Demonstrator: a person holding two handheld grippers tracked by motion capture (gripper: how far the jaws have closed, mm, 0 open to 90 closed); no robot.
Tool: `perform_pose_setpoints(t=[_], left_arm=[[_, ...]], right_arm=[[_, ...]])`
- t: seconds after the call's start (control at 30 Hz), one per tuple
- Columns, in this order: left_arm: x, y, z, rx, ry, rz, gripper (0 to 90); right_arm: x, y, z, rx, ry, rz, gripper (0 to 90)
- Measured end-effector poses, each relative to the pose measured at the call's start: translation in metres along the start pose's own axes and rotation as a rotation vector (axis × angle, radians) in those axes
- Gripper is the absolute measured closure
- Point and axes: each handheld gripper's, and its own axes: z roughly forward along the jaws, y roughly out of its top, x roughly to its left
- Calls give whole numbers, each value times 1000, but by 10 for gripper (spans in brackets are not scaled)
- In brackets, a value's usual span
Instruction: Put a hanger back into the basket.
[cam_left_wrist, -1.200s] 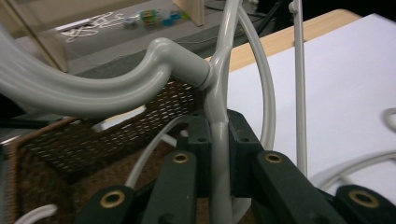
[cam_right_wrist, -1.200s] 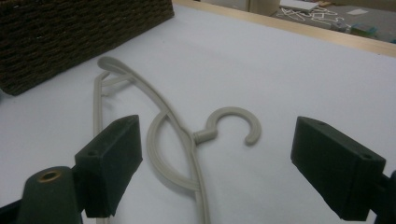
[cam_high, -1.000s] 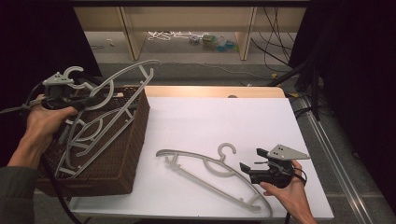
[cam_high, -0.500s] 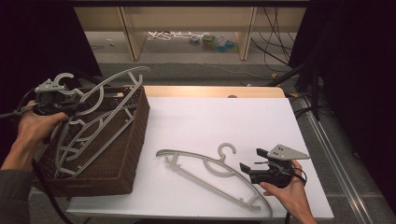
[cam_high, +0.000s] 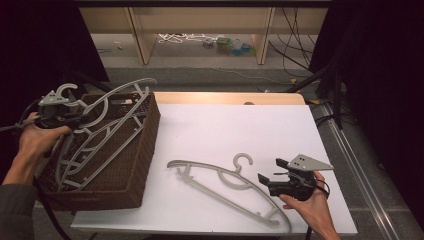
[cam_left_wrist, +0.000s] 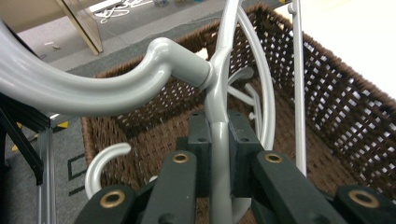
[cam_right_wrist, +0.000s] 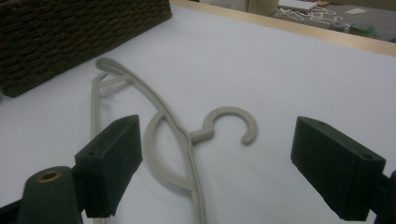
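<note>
Between the left gripper's (cam_left_wrist: 219, 163) black jaws, the slim neck of a pale grey plastic coat hanger (cam_left_wrist: 219, 93) sits pinched tight, the pads pressed flat on either side of it just below the hook. Outward from there, in the high view, that hanger (cam_high: 107, 120) leans tilted over the rectangular dark brown woven wicker basket (cam_high: 145, 150) at about nine o'clock on the table, its lower arm down inside, its hook and upper shoulder above the rim. More grey hangers (cam_high: 75, 160) lie in the basket beneath it.

At five o'clock, the right gripper (cam_high: 270, 180) rests low near the table's front edge, jaws spread wide with nothing between the pads. Just ahead of them a second grey plastic hanger (cam_right_wrist: 168, 140) lies flat on the white tabletop (cam_high: 225, 125), hook pointing toward twelve o'clock, apart from the basket.

The step in hand looks like stowing: the left-hand hanger is partly lowered but not yet released. The next move probably calls for sinking it until it settles on the pile, then opening the jaws. After that, the right gripper would need to slide forward, straddle the flat hanger's neck and close.
</note>
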Motion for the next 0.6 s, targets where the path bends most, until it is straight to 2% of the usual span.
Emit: perform_pose_setpoints(t=[0.13,0.17,0.2,0.23,0.27,0.3,0.33,0.37,0.43,0.5,0.57,0.6], left_arm=[[4,-10,1,0,4,4,821],[5,-12,0,11,4,15,821],[6,-14,0,13,5,11,821],[7,-16,0,17,12,13,821],[8,-18,0,21,15,17,821],[9,-20,0,23,15,22,821],[9,-22,0,25,13,19,821],[10,-23,0,27,13,18,821],[11,-26,1,32,11,20,820],[11,-29,2,41,2,19,821],[12,-32,4,54,-2,23,821],[12,-33,4,58,0,22,821]], right_arm=[[-1,-1,0,14,1,-2,174],[-1,-1,1,-1,9,5,174],[-2,-1,0,3,-3,-9,174],[-2,-1,1,-15,-4,-13,174],[-1,-1,1,-2,9,4,174],[-1,-1,1,-4,8,4,174],[-2,0,-1,18,-11,-11,174],[-1,0,-2,28,-3,5,174],[-2,-1,0,6,-7,-15,174],[-1,-1,0,15,2,-1,174],[-1,-1,1,-3,8,9,174],[-3,-1,0,-1,-6,-9,174]])
